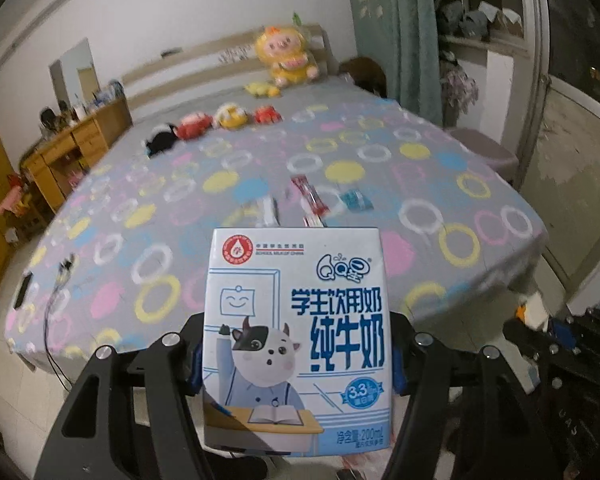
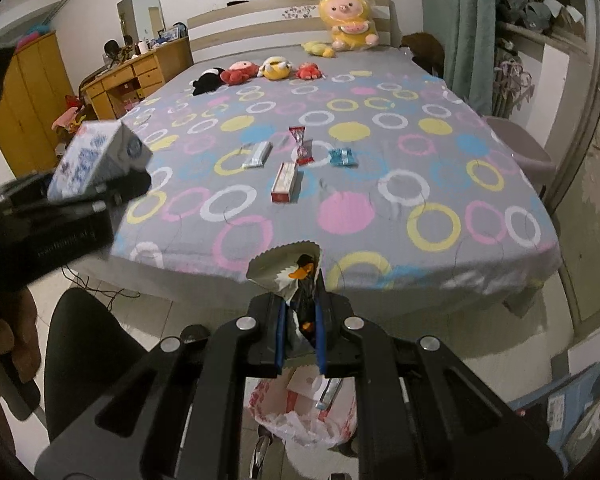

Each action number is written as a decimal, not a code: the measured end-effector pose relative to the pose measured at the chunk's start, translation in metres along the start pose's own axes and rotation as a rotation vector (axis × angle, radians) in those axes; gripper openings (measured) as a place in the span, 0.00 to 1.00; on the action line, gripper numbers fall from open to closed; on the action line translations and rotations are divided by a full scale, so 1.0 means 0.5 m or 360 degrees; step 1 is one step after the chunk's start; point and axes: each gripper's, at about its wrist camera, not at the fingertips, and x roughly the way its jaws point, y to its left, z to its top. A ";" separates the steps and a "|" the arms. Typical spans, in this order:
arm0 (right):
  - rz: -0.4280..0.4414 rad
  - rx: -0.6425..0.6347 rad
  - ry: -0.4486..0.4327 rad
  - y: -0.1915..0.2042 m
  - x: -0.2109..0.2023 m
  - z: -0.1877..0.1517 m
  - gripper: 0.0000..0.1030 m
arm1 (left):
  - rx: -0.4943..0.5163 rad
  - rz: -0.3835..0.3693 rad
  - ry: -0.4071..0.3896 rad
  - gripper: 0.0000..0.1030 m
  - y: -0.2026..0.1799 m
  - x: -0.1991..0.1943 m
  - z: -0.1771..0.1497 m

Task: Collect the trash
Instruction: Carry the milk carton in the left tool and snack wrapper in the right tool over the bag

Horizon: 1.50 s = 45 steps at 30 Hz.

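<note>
My left gripper (image 1: 296, 364) is shut on a blue and white milk carton (image 1: 296, 340), held upright off the foot of the bed; the carton also shows in the right wrist view (image 2: 96, 158) at the left. My right gripper (image 2: 300, 336) is shut on a snack wrapper with a duck print (image 2: 288, 270), held above a trash bin lined with a red and white bag (image 2: 304, 412). On the bedspread (image 2: 380, 200) lie a red wrapper (image 2: 302, 146), a blue wrapper (image 2: 342, 157), a silver wrapper (image 2: 257, 155) and a red and white box (image 2: 285, 177).
Several plush toys (image 2: 260, 70) lie in a row far up the bed, with a big yellow one (image 2: 348, 20) at the headboard. A wooden desk (image 2: 136, 76) stands at the left, a grey stool (image 2: 520, 148) at the right. A black chair (image 2: 84, 344) is near the bin.
</note>
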 end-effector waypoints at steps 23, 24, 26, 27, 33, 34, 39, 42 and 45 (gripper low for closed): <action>-0.0048 0.0118 0.0360 -0.057 0.163 -0.184 0.11 | 0.0065 -0.0358 0.0658 0.61 -0.108 0.228 -0.278; -0.0048 0.0124 0.0382 -0.059 0.174 -0.192 0.11 | 0.0059 -0.0367 0.0686 0.61 -0.109 0.240 -0.287; -0.0060 0.0123 0.0430 -0.062 0.201 -0.212 0.11 | 0.0061 -0.0387 0.0748 0.61 -0.115 0.266 -0.308; -0.0061 0.0125 0.0449 -0.065 0.212 -0.219 0.11 | 0.0063 -0.0400 0.0780 0.61 -0.118 0.279 -0.318; -0.0045 0.0182 0.0581 -0.085 0.289 -0.266 0.11 | 0.0096 -0.0419 0.0926 0.61 -0.140 0.343 -0.369; -0.0046 0.0182 0.0600 -0.086 0.302 -0.274 0.11 | 0.0101 -0.0419 0.0947 0.61 -0.144 0.356 -0.379; -0.0037 0.0196 0.0677 -0.094 0.365 -0.297 0.11 | 0.0105 -0.0450 0.1080 0.61 -0.161 0.416 -0.427; -0.0018 0.0226 0.0716 -0.101 0.402 -0.312 0.11 | 0.0102 -0.0454 0.1131 0.61 -0.172 0.445 -0.450; -0.0009 0.0239 0.0753 -0.106 0.433 -0.321 0.11 | 0.0090 -0.0467 0.1160 0.61 -0.179 0.466 -0.466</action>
